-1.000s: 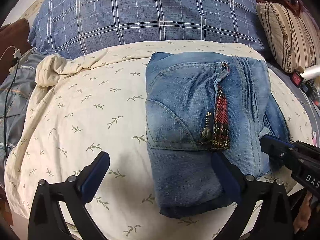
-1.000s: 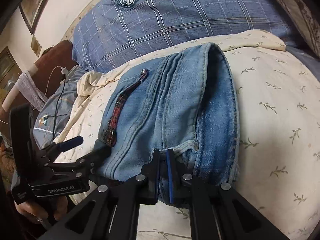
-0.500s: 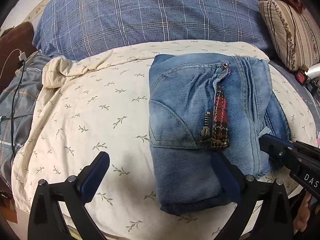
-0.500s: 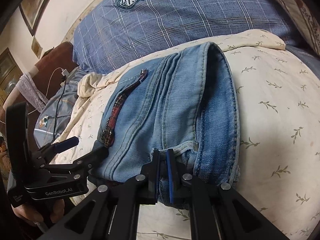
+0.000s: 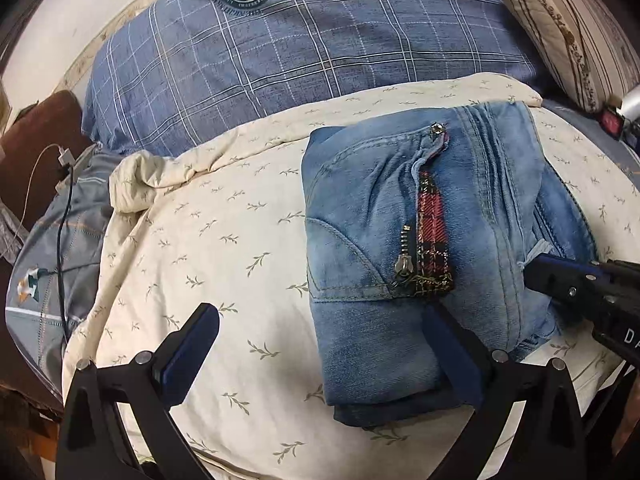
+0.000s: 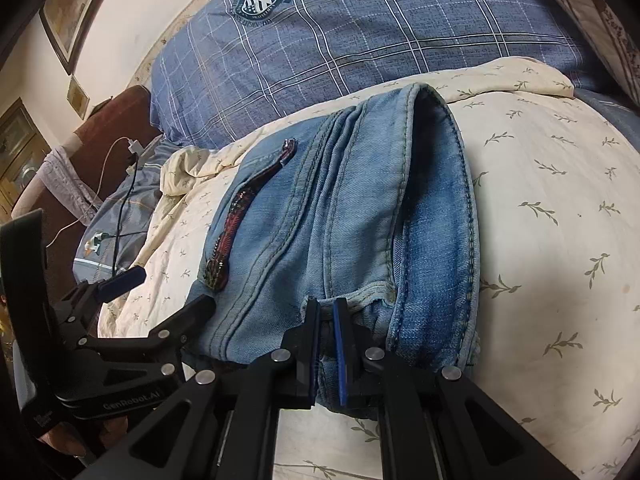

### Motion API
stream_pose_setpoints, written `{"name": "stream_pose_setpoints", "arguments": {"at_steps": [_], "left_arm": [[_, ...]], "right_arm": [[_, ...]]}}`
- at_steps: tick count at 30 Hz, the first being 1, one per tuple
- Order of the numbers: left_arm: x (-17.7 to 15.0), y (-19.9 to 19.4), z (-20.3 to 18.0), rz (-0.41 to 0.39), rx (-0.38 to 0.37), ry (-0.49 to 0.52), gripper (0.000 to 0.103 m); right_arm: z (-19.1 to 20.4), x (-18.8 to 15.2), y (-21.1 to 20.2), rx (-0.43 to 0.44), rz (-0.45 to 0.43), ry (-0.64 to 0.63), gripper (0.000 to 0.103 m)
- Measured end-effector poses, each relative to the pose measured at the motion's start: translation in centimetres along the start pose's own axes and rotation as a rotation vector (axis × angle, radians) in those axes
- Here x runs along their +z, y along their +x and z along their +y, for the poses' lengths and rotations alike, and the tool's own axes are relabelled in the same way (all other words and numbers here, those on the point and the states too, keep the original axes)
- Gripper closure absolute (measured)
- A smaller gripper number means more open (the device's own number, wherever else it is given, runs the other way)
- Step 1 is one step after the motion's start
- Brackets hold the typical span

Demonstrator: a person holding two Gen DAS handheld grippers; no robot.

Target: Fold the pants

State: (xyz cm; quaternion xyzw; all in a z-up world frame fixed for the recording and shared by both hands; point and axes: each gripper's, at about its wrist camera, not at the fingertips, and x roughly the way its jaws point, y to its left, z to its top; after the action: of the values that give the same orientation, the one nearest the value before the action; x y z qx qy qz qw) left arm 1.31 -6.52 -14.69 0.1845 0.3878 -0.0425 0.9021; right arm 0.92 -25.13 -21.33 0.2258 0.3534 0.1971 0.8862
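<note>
Faded denim pants point(image 5: 432, 232) lie folded into a thick slab on the leaf-print quilt point(image 5: 224, 240). The right gripper point(image 6: 326, 344) is clamped on a hem edge. The left gripper point(image 5: 320, 344) gapes wide, one finger against the denim.

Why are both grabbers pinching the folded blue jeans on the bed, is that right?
Not quite. Only the right gripper is pinching the folded jeans; the right wrist view shows its fingers closed on the near edge of the denim. The left gripper is open: the left wrist view shows its fingers spread wide, one over the leaf-print sheet, the other at the jeans.
</note>
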Motion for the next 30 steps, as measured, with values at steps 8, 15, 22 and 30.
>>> {"name": "stream_pose_setpoints", "arguments": {"at_steps": [8, 15, 22, 30], "left_arm": [[-0.2, 0.4, 0.8, 0.002, -0.058, -0.055, 0.002], [0.1, 0.5, 1.2, 0.010, -0.077, -0.085, 0.002], [0.7, 0.0, 1.4, -0.004, -0.084, -0.070, 0.002], [2.8, -1.1, 5.6, -0.056, -0.090, -0.154, 0.002]], "right_arm": [[-0.1, 0.0, -0.1, 0.013, 0.006, 0.007, 0.093], [-0.1, 0.1, -0.3, 0.016, -0.001, 0.004, 0.094], [0.2, 0.7, -1.2, 0.005, -0.025, 0.011, 0.094], [1.4, 1.4, -2.1, -0.038, -0.125, -0.005, 0.094]]}}
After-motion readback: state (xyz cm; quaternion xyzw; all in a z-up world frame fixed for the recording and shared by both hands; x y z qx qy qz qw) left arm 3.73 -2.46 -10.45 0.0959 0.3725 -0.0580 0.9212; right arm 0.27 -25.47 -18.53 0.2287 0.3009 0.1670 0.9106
